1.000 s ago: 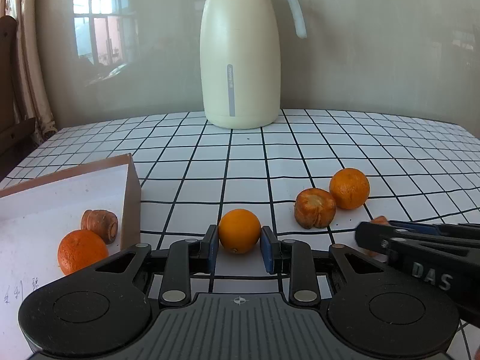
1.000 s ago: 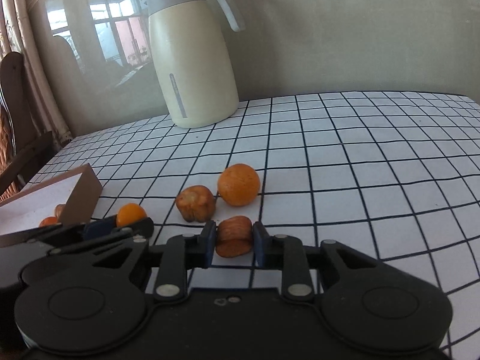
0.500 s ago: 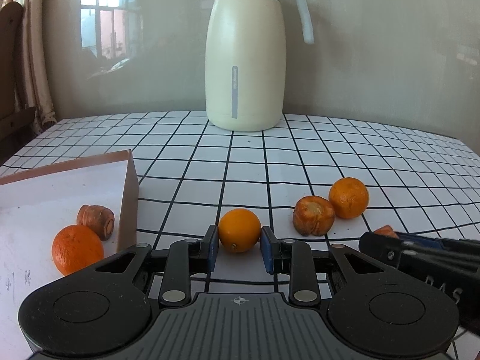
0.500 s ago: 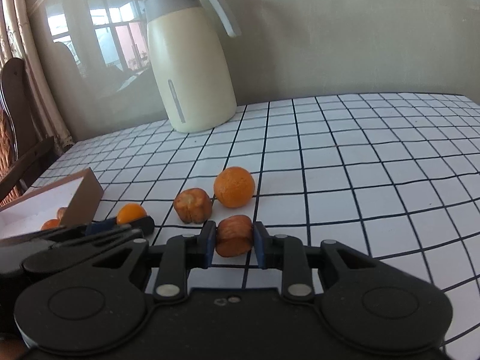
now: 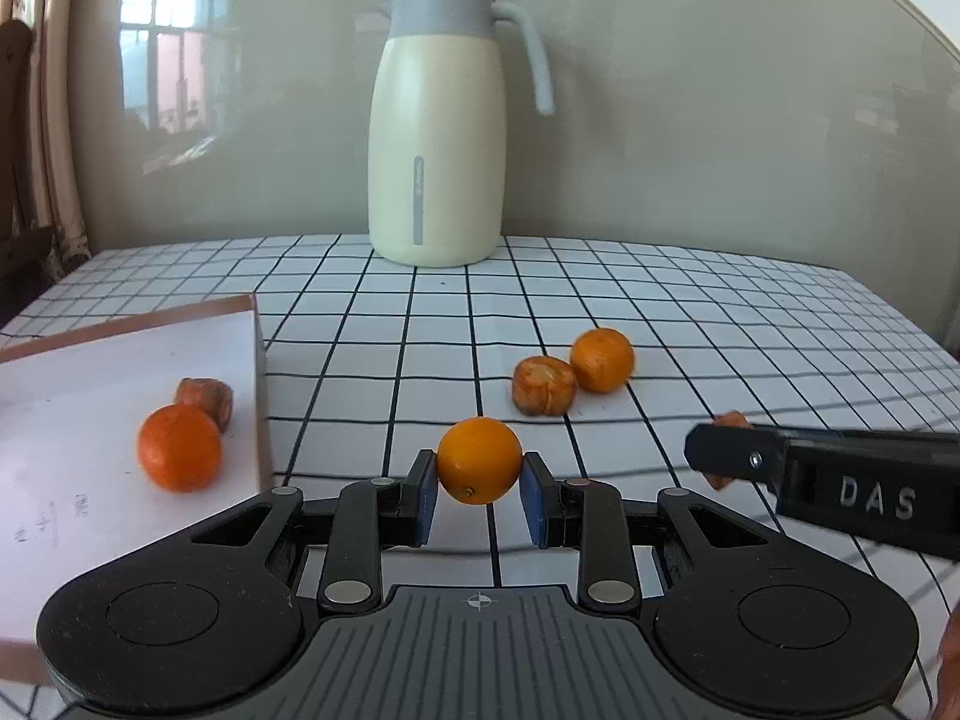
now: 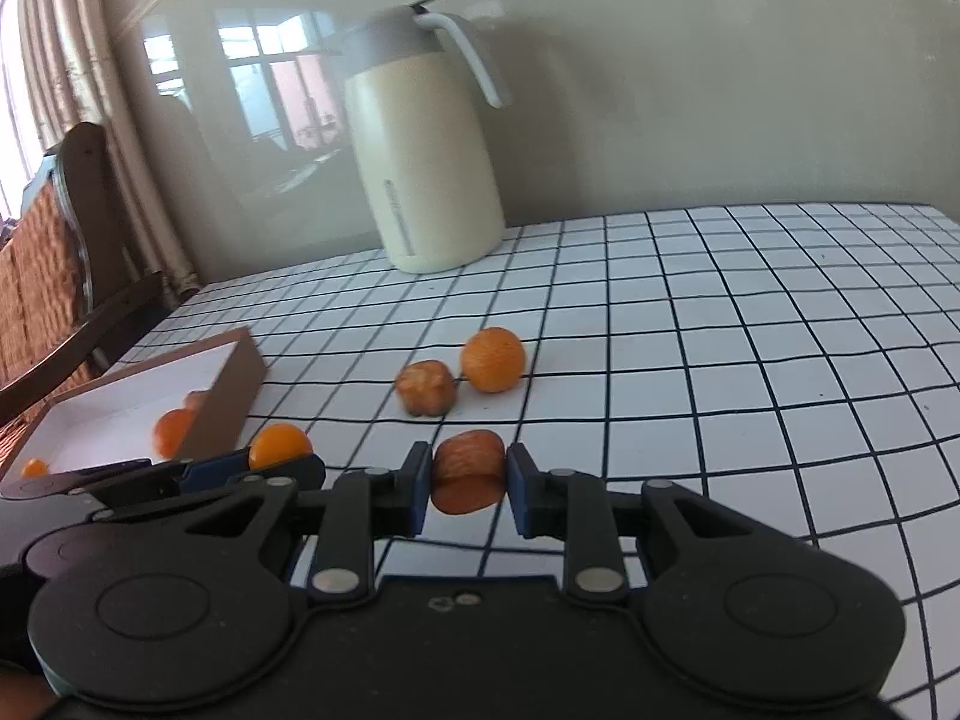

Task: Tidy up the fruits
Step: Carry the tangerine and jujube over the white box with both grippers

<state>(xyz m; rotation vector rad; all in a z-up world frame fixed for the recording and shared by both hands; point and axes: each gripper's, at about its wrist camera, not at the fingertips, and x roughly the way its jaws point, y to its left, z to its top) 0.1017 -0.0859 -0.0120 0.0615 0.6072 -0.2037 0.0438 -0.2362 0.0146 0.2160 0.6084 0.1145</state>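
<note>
Gripping an orange (image 5: 479, 459) in the left gripper (image 5: 479, 495) and a brown fruit (image 6: 468, 471) in the right gripper (image 6: 468, 489), we carry both level, clearing the box (image 5: 259, 372) wall before releasing inside it.

a cream jug (image 5: 436, 162) with a grey lid and grey handle stands upright at the far edge of the table (image 5: 690, 312), close to the wall. the table wears a white cloth ruled in black squares. the glossy beige wall (image 5: 750, 120) mirrors a window. pale curtains (image 6: 78, 60) hang at the left, beside a dark wooden chair (image 6: 90, 228).
</note>
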